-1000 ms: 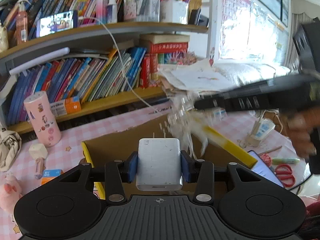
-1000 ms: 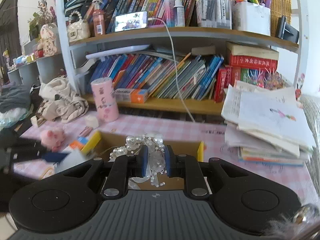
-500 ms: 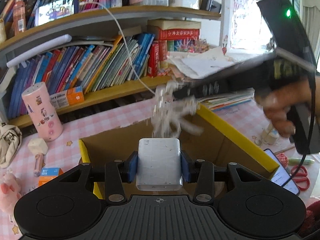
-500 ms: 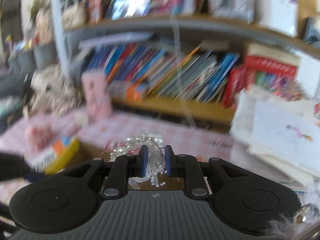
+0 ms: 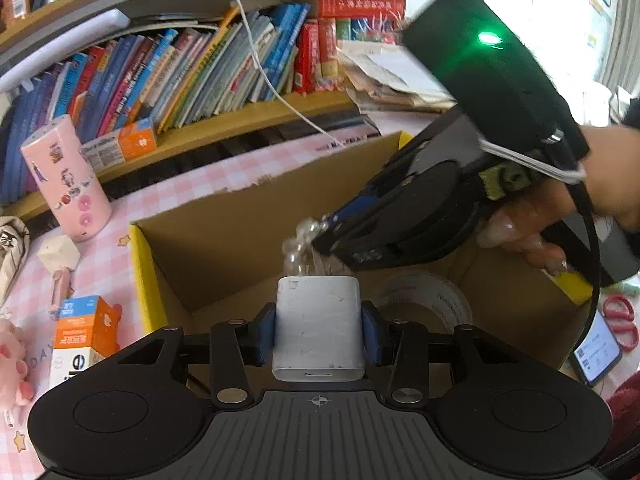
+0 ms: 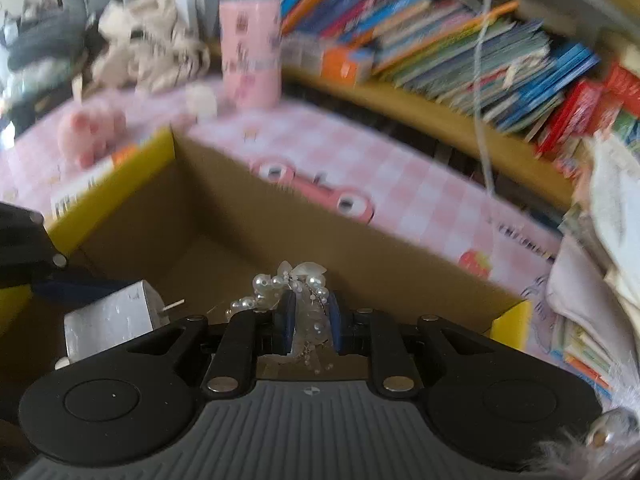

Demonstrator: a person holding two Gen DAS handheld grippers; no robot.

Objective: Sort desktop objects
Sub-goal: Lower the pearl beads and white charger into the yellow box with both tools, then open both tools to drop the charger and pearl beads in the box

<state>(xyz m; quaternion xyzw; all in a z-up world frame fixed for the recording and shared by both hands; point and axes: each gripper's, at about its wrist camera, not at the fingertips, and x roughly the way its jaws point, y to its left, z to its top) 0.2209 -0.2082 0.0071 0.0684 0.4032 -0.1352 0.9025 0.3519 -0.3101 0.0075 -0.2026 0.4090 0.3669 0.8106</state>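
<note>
My left gripper (image 5: 318, 334) is shut on a white charger plug (image 5: 318, 328) and holds it over the open cardboard box (image 5: 224, 240). My right gripper (image 6: 310, 320) is shut on a pearl hair clip (image 6: 296, 284) and reaches down into the same box (image 6: 224, 224). In the left wrist view the right gripper (image 5: 326, 226) comes in from the right with the pearl clip (image 5: 298, 244) hanging at its tip, just above the plug. The plug (image 6: 112, 320) also shows at the left of the right wrist view.
A roll of tape (image 5: 424, 300) lies in the box. On the pink checked cloth stand a pink cylinder (image 5: 66, 176), an orange carton (image 5: 82, 332), a phone (image 5: 596, 352) and red scissors (image 5: 620, 320). A bookshelf (image 5: 240, 112) runs behind. A paper stack (image 6: 600, 240) lies right.
Both grippers have moved forward and down over the box. The right gripper swung in from the right and now dips the pearl clip into the box, close above the plug.
</note>
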